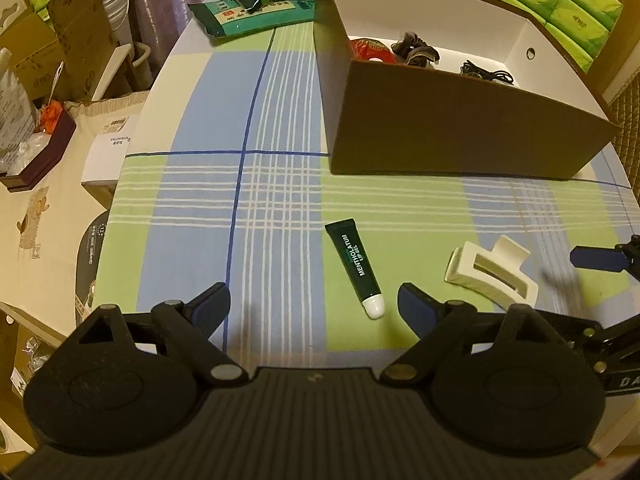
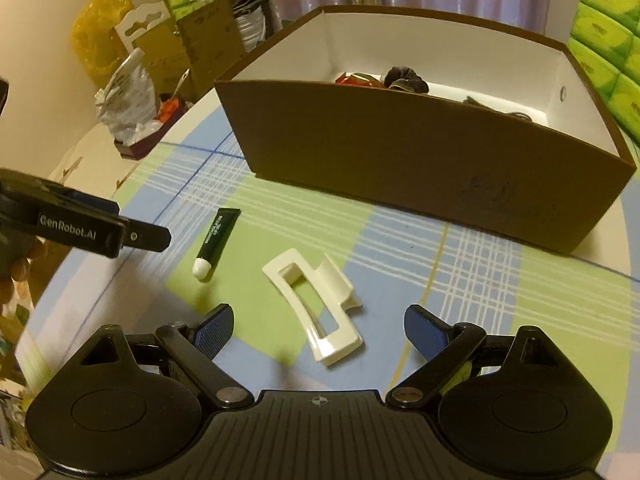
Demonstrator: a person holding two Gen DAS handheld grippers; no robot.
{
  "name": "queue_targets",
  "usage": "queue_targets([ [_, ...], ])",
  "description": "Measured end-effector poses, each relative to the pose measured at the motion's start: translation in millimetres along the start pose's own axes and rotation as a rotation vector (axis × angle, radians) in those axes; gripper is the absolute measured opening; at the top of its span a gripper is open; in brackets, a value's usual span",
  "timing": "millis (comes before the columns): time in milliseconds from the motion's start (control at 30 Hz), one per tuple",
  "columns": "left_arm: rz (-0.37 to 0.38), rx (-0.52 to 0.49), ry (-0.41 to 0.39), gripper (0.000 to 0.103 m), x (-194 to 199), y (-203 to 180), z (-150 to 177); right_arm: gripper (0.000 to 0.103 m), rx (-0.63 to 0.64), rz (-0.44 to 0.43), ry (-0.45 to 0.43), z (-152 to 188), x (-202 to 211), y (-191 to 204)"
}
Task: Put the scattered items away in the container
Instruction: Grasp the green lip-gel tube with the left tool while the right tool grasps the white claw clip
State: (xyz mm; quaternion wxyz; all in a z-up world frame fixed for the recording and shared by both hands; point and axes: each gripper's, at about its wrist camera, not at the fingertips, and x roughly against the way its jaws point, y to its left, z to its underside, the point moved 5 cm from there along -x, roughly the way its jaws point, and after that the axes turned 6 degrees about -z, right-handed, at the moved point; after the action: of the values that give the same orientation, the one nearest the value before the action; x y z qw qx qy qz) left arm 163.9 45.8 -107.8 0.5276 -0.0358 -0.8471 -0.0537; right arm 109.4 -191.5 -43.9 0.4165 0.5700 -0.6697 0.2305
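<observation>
A dark green lip gel tube (image 1: 354, 267) with a white cap lies on the checked tablecloth, just ahead of my open, empty left gripper (image 1: 314, 304). It also shows in the right wrist view (image 2: 214, 242). A white hair claw clip (image 2: 316, 306) lies between the fingers of my open, empty right gripper (image 2: 320, 328), not touched; it also shows in the left wrist view (image 1: 490, 272). The brown box (image 1: 460, 132) with a white inside stands farther back and holds a red item (image 1: 370, 50), a dark bundle (image 1: 416, 50) and a black cable (image 1: 486, 72). The box also shows in the right wrist view (image 2: 400, 152).
Green snack packets (image 1: 256, 12) lie on the far end of the table beside the box. Green tissue packs (image 1: 568, 4) are stacked behind the box at the right. The table edge curves down at the left, with cardboard boxes (image 1: 60, 40) and clutter beyond.
</observation>
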Motion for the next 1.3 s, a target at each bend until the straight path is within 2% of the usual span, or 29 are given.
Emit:
queue_targets([
  [267,0.000,0.003,0.016,0.088,-9,0,1,0.088,0.062,0.018,-0.008,1,-20,3],
  [467,-0.007,0.010,0.036,0.088,-18,3,1,0.079,0.107,0.025,0.011,1,-34,3],
  [667,-0.013,0.007,0.046,0.088,-27,4,0,0.062,0.110,0.007,0.020,-3,-45,0],
  [733,-0.012,0.005,0.048,0.088,-29,3,0,0.046,0.104,0.000,0.025,-3,-48,-2],
  [900,-0.008,-0.008,0.057,0.088,-35,-2,-2,0.041,0.078,0.018,0.030,-4,-47,-10],
  [1200,0.004,-0.043,0.061,0.088,-47,-16,-7,0.041,-0.092,0.104,0.009,5,-23,-56],
  [1300,0.015,-0.063,0.054,0.082,-50,-23,-8,0.041,-0.154,0.126,-0.001,12,-9,-73],
])
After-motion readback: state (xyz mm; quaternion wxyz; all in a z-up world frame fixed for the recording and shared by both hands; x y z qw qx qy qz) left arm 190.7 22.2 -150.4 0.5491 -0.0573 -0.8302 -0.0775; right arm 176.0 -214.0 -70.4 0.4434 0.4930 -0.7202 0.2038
